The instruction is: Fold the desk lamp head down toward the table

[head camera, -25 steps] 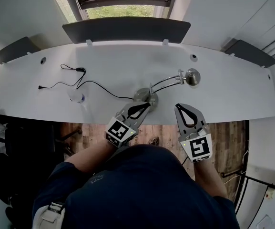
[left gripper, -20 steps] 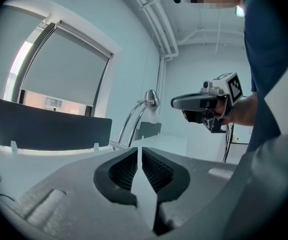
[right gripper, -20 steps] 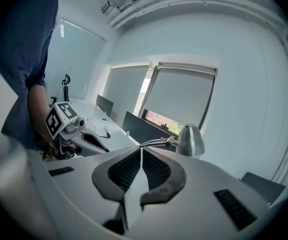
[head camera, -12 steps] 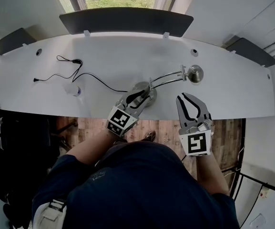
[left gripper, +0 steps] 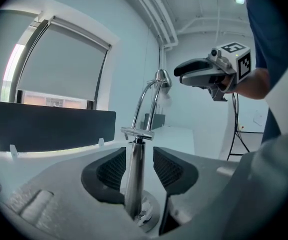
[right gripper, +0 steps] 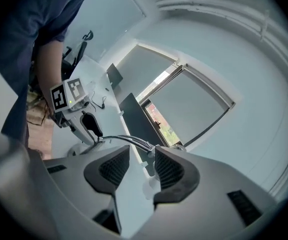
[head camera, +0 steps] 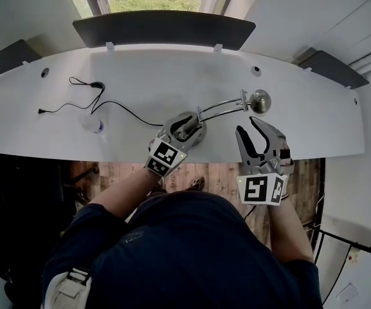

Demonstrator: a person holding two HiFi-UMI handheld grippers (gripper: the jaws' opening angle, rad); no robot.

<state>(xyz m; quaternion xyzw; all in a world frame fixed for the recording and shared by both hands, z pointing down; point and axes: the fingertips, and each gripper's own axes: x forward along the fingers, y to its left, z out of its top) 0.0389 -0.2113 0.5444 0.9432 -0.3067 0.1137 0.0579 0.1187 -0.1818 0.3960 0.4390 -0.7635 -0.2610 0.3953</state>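
Jaws on the left gripper (head camera: 184, 126) just opened and sit loose around the lamp post (left gripper: 135, 179) near its base, I'd guess to steady it. Jaws on the right gripper (head camera: 252, 131) just opened too, empty, aimed at the lamp head (head camera: 260, 101), which is raised above the worktop (head camera: 140, 76).

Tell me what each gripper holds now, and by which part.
Nothing is held. Both jaws have just been opening: the left gripper straddles the lamp post, pads not pressing it; the right gripper stands open and empty near the lamp head.
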